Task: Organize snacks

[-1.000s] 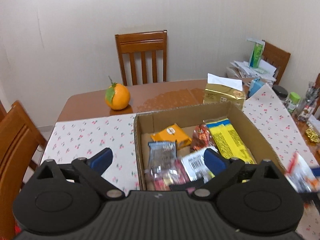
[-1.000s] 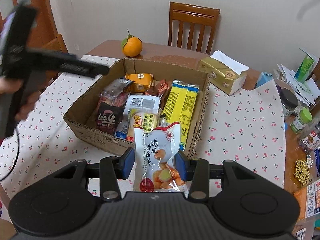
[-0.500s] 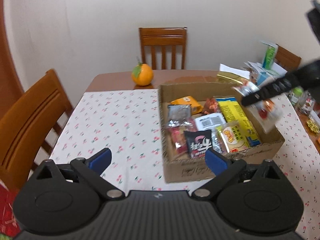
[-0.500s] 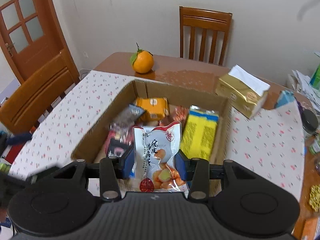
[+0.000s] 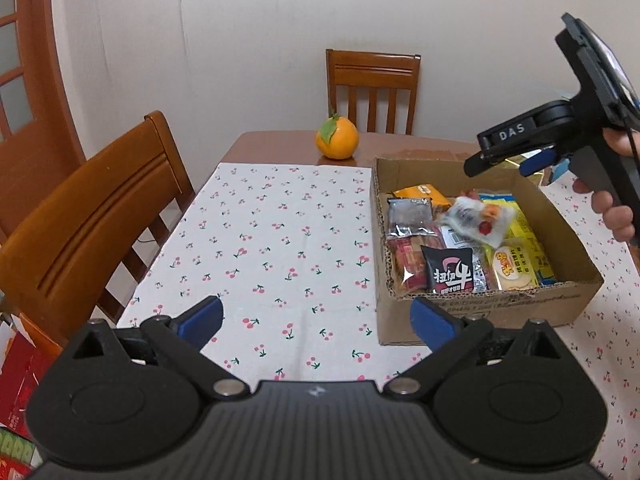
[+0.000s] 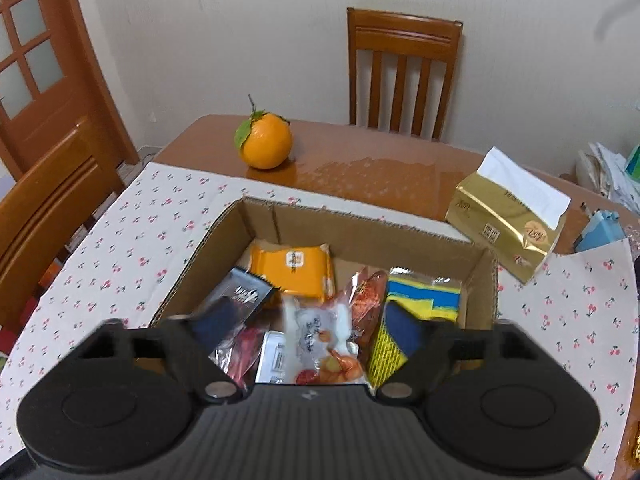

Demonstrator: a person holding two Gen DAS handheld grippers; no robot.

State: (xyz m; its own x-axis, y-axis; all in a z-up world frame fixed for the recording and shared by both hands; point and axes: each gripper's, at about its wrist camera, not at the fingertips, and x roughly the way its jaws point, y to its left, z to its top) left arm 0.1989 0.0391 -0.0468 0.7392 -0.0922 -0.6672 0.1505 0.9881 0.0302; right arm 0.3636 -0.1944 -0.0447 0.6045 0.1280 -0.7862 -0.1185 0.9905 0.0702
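Observation:
A cardboard box [image 5: 496,312] holds several snack packets on the cherry-print cloth. A white snack packet [image 5: 480,220] lies blurred on top of the others; it also shows in the right wrist view [image 6: 320,344]. My right gripper [image 6: 316,320] is open just above the box [image 6: 360,220], with the packet loose between and below its fingers. From the left wrist view it [image 5: 508,164] hangs over the box's far right. My left gripper [image 5: 316,320] is open and empty above the cloth, left of the box.
An orange [image 6: 266,146] sits on the bare wood beyond the box. A gold tissue pack [image 6: 508,216] stands at the right. Wooden chairs [image 5: 88,216] stand at the left and far sides. The cherry cloth [image 5: 272,240] spreads left of the box.
My right gripper moved over the box, opened and let go of the white packet, which dropped into the box. My left gripper pulled back and to the left.

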